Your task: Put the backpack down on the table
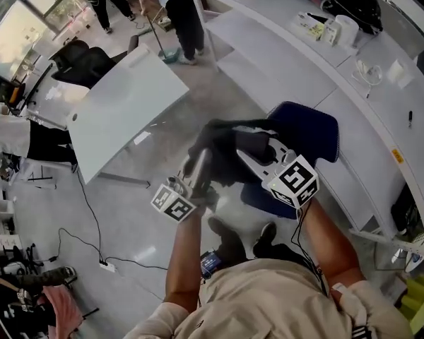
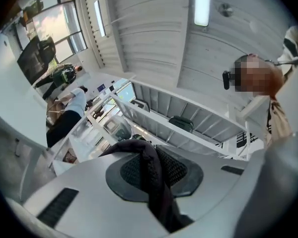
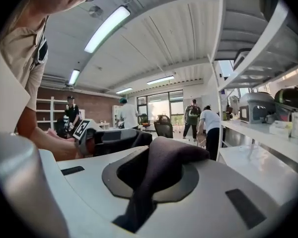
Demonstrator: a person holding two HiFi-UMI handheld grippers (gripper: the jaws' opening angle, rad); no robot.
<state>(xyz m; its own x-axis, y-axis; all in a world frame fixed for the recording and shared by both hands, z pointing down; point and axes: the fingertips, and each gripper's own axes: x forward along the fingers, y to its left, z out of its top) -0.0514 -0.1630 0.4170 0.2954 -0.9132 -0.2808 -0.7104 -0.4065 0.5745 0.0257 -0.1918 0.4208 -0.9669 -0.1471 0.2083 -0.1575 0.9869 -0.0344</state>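
Hanging at mid-frame over the blue chair (image 1: 314,129), the black backpack (image 1: 230,143) is pinched by its straps in both the left gripper (image 1: 200,162) and right gripper (image 1: 253,155), likely to carry it level to the white desk (image 1: 127,108) at upper left.

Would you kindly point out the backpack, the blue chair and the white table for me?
backpack (image 1: 225,145), head view, on its dark fabric body.
blue chair (image 1: 314,127), head view, on its blue padding.
white table (image 1: 127,104), head view, on its bare top.
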